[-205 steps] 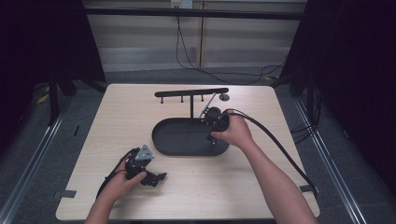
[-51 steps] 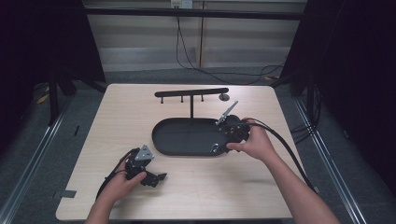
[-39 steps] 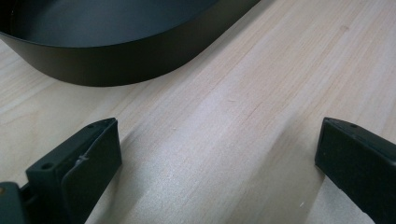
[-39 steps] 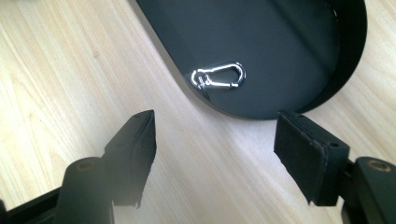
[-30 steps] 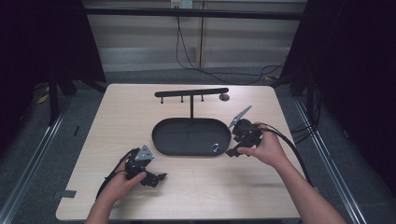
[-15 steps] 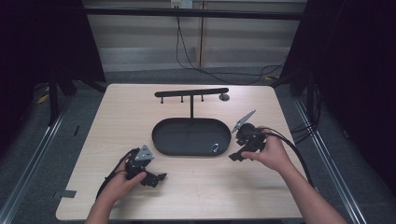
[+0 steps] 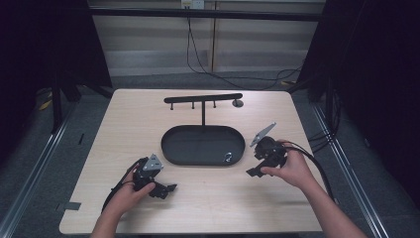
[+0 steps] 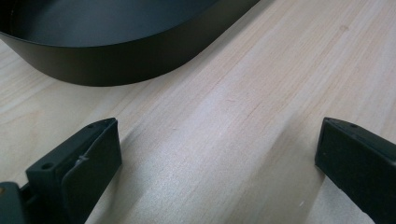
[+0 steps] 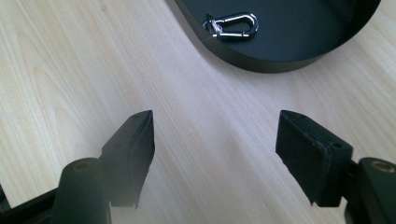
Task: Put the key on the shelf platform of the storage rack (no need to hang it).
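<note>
Overhead, pale wooden table (image 7: 124, 124) stands among dark curtains (image 7: 44, 44).

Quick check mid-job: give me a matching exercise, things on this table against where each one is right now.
Things:
1. carabiner
2. oval tray
3. left gripper
4. right gripper

Places:
A. middle of the table
B. open over bare wood, right of the tray
C. inside the tray, near its right end
D. open over bare wood, front left of the tray

Pairs: 1-C, 2-A, 3-D, 4-B

The tray (image 8: 107, 65) is cut off at the top edge in both gripper views, and the clip (image 7: 228, 157) is too small to make out from above
</note>
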{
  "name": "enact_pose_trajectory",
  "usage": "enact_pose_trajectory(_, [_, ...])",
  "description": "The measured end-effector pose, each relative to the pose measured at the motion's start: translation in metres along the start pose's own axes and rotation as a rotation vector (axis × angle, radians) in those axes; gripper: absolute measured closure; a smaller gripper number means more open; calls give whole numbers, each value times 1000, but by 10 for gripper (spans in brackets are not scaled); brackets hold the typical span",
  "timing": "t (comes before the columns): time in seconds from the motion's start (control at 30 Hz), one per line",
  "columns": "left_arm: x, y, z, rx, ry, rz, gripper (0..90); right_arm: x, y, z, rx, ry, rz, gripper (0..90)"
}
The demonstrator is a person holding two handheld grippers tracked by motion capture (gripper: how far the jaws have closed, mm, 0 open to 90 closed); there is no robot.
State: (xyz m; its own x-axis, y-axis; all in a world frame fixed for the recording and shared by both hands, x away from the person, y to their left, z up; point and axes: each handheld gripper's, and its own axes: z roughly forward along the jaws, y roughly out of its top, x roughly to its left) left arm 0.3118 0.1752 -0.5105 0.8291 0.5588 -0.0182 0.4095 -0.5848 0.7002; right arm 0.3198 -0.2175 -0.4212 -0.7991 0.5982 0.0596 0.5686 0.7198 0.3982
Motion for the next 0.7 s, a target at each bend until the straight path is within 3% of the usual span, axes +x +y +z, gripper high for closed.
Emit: enact_pose_trajectory(0.7, [0,0,0,0,0,1,1,-6,-33,7,-17,15,54,282])
